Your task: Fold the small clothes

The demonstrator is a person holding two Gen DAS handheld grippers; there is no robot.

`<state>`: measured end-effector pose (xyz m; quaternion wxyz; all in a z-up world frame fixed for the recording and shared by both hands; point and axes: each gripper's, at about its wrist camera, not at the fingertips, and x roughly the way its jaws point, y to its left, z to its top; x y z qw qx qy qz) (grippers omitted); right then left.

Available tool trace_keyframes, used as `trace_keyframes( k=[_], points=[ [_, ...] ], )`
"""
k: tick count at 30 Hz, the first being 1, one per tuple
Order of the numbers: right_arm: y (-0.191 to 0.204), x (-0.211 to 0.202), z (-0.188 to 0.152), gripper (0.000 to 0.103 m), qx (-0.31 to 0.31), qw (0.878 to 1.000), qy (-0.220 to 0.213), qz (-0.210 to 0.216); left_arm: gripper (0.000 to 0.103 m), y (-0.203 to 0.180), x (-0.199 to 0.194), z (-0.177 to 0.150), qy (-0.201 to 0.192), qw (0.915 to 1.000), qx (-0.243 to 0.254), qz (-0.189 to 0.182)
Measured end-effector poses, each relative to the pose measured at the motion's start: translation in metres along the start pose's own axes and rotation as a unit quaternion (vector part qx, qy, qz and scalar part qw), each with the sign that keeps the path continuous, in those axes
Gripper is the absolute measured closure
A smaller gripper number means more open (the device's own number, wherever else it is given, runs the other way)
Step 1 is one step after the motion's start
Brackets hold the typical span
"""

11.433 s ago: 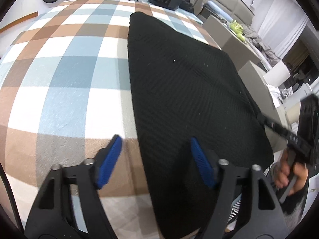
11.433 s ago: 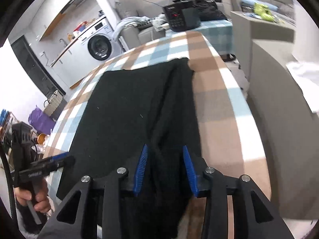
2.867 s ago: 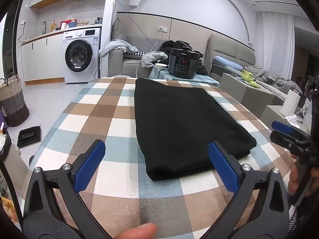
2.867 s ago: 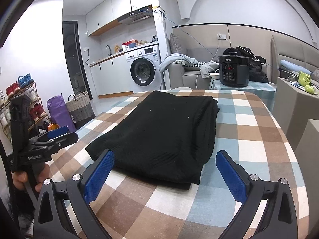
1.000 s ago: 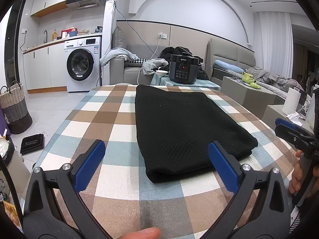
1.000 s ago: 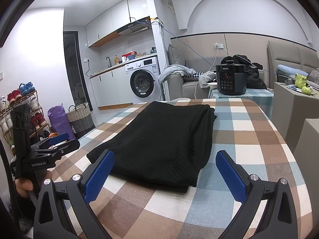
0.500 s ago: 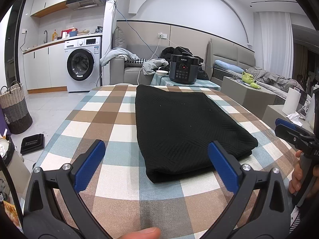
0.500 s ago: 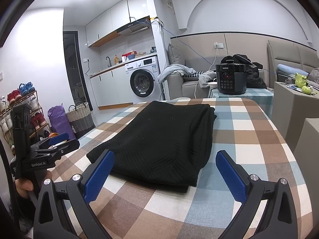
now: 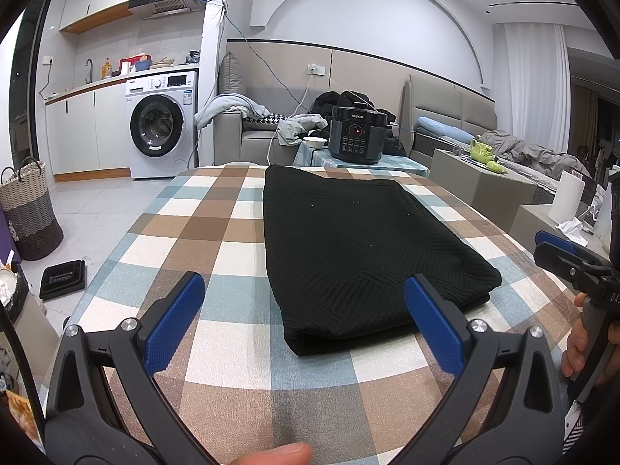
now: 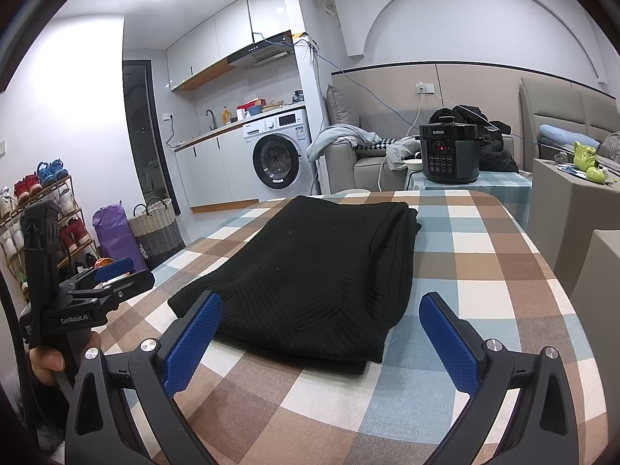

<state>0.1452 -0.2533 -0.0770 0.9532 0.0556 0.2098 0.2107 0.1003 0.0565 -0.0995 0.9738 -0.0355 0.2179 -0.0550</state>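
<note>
Scanning scene: room first, grippers last, no contact anywhere right now.
Room: open kitchen-living space, washing machine at the back wall, sofa with loose laundry beside it.
Table: checked tablecloth in brown, blue and white covers the whole top.
Garment: black knit garment lies on the table, roughly central, folded into a long rectangle with stacked layers showing at the near edge (right wrist view shows the double thickness best).
Task state: looks folded lengthwise already; my guess is one more fold across remains, or it is done.
Left gripper: left gripper jaws spread wide, empty, hovering over the near table edge just short of the garment.
Right gripper: right gripper also spread wide, empty, near the garment's near corner, not touching.
Risk 1: pinching only the top layer at the near edge would peel the stack apart and undo the fold.
Risk 2: uneven lift by the two grippers would skew the rectangle; knit is limp, so it would sag and bunch.
Risk 3: dragging could pull the tablecloth along with it.
Containers: woven basket on the floor left, contents not visible; pressure cooker on a side table behind, lid on, contents hidden (red display lit); small white bowl beside it, cannot tell what is inside.
</note>
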Motion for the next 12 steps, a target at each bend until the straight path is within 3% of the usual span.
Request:
trace_keyframes(
  k=[12],
  points=[
    [0.0004,-0.0004,0.0008,0.0,0.0,1.0,0.0,-0.001,0.001,0.0007,0.0007,-0.0005,-0.001,1.0,0.0,0.001]
  ],
)
